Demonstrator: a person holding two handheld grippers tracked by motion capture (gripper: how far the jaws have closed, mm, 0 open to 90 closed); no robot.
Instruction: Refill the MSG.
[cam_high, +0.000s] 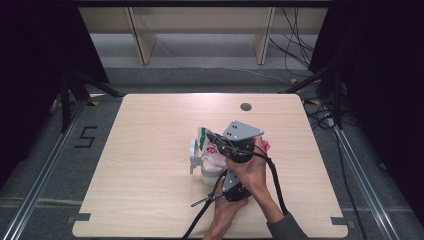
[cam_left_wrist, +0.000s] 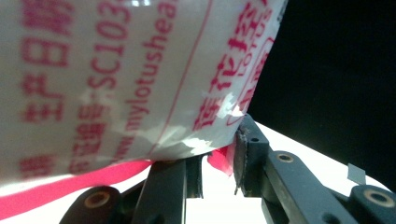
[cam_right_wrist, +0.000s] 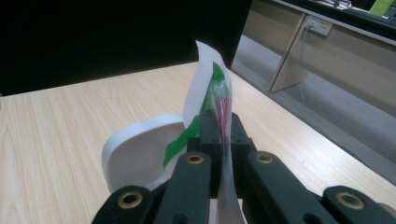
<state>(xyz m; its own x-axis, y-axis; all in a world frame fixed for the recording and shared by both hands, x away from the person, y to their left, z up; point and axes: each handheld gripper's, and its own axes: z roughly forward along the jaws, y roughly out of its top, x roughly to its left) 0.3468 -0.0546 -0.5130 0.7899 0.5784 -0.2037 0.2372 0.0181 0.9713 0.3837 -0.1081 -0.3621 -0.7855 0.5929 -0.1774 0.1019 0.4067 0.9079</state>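
Both hands enter from the bottom edge of the high view, a little right of centre, forearms crossing close together. The right gripper (cam_high: 218, 142), with its grey plate uppermost, sits at frame centre and reaches up-left; the left gripper (cam_high: 227, 176) sits just below it, nearer the bottom edge, cable trailing down-left. In the right gripper view the right gripper (cam_right_wrist: 221, 128) has its jaws pressed flat together on the bag's edge, a thin white sheet with green and pink print standing upright between the pads. In the left gripper view the left gripper (cam_left_wrist: 218, 156) has its jaws partly apart with a pink-printed corner of the bag (cam_left_wrist: 116, 79) caught between them; the right pad touches the film, and I cannot tell whether the left pad presses it. The bag (cam_high: 214, 150), white film with red lettering, hangs at the middle of the high view, stretched between the two grippers, its long axis running roughly from lower right up to upper left, with the green-marked end (cam_high: 202, 137) at upper left. Directly under it stands a white cup (cam_high: 210, 172), and a round white lid (cam_high: 194, 152) stands on edge at the cup's left. The table (cam_high: 150, 190) is pale wood with a round grommet (cam_high: 245, 106) near its far edge. Behind it are grey floor, a wooden bench (cam_high: 145, 45), loose cables at upper right, and dark curtains on both sides.
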